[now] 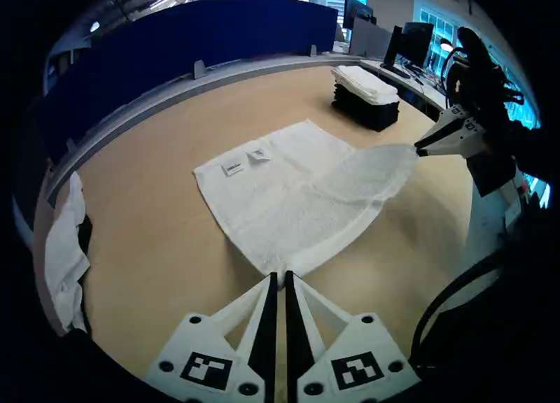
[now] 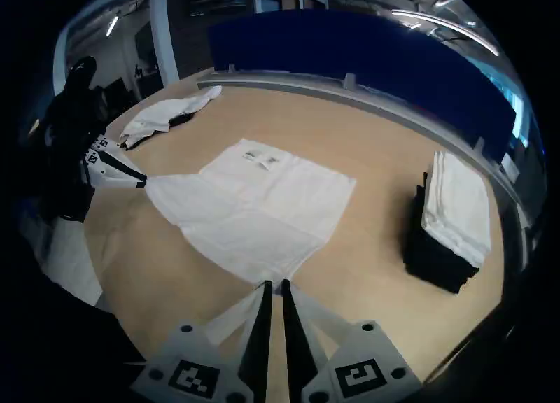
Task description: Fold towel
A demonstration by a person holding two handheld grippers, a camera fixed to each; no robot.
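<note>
A white towel (image 1: 294,186) lies spread on the wooden table (image 1: 154,214), with two small labels near its far edge. My left gripper (image 1: 281,277) is shut on one near corner of it. In the left gripper view my right gripper (image 1: 418,149) pinches the other near corner, held slightly above the table. In the right gripper view the towel (image 2: 266,200) runs from my right gripper (image 2: 273,285), shut on its corner, to my left gripper (image 2: 142,182) at the left. The near edge is lifted and stretched between the two grippers.
A stack of folded white towels (image 1: 364,85) on dark ones stands at the table's far side, also seen as the stack (image 2: 455,207). A crumpled white cloth (image 1: 66,256) hangs at the table edge. A blue partition (image 1: 196,32) borders the table.
</note>
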